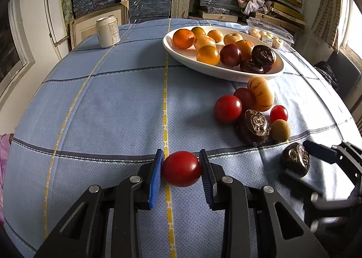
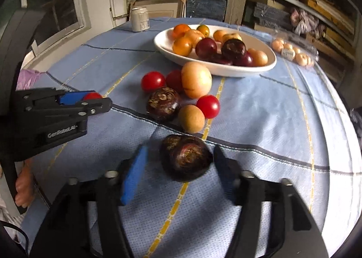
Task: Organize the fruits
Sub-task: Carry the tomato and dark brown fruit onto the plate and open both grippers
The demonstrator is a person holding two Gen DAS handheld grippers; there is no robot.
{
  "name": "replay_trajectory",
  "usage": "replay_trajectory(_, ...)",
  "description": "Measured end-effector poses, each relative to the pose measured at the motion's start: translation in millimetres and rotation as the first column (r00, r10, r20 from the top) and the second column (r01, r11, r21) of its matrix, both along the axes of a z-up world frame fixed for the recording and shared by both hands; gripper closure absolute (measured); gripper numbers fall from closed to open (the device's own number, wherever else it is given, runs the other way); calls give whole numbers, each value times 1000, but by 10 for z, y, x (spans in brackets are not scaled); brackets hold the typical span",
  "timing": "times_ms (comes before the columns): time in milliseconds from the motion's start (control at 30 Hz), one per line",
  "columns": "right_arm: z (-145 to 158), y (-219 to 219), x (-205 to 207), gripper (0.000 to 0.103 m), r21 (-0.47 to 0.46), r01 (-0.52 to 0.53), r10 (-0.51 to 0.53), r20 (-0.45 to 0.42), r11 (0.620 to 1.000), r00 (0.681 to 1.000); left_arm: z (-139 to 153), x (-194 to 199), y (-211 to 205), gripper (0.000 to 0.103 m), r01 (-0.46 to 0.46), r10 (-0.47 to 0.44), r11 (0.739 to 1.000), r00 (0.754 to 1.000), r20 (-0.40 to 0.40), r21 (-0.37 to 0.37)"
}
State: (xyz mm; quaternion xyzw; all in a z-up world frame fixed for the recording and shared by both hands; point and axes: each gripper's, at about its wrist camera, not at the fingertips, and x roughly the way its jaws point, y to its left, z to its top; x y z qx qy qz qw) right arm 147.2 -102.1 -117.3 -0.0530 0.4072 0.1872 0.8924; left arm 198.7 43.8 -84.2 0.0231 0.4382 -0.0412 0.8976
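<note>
My left gripper [image 1: 181,153] is shut on a red tomato [image 1: 181,168], held just above the blue checked tablecloth [image 1: 101,110]; in the right wrist view the same gripper [image 2: 90,101] comes in from the left. My right gripper [image 2: 179,148] stands open around a dark brown water chestnut [image 2: 186,158] that lies on the cloth, with a gap at the left pad. A white oval plate [image 1: 226,74] at the back holds oranges, plums and dark chestnuts. Before it lies a loose pile: tomatoes [image 1: 227,109], a yellow fruit [image 1: 261,93], another chestnut [image 1: 255,126], a small brown fruit [image 1: 280,130].
A drink can [image 1: 108,31] stands at the far left of the table. A clear plastic box of pale fruits [image 1: 269,37] sits behind the plate on the right. Shelves of stacked boxes fill the back wall. A person's fingers [image 2: 23,187] show at the lower left.
</note>
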Motion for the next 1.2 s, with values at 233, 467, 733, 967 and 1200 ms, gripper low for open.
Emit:
replay_trajectory(233,47,-158,-24,56,105,5,-5,2,994,1000,-39,38,26,71,-3,3,1000,1000,-18,-13)
replay_trajectory(467,191,-416,-131,56,210,50,-57,29,976,998,78,-25,93,71,1,1,997,999,33,-72)
replay_trajectory(733,254,-585,-255,56,257,67,-81,44,964,996,295,-157,57,71,33,-21,994,992,122,-101)
replay_trajectory(967,718,-711,-20,56,245,62,-96,129,967,987,739,201,-51,71,37,-34,999,984,176,-17)
replay_trajectory(1200,1375,-786,563,56,279,77,-149,248,957,957,1188,828,-196,71,21,-19,1000,968,249,-5)
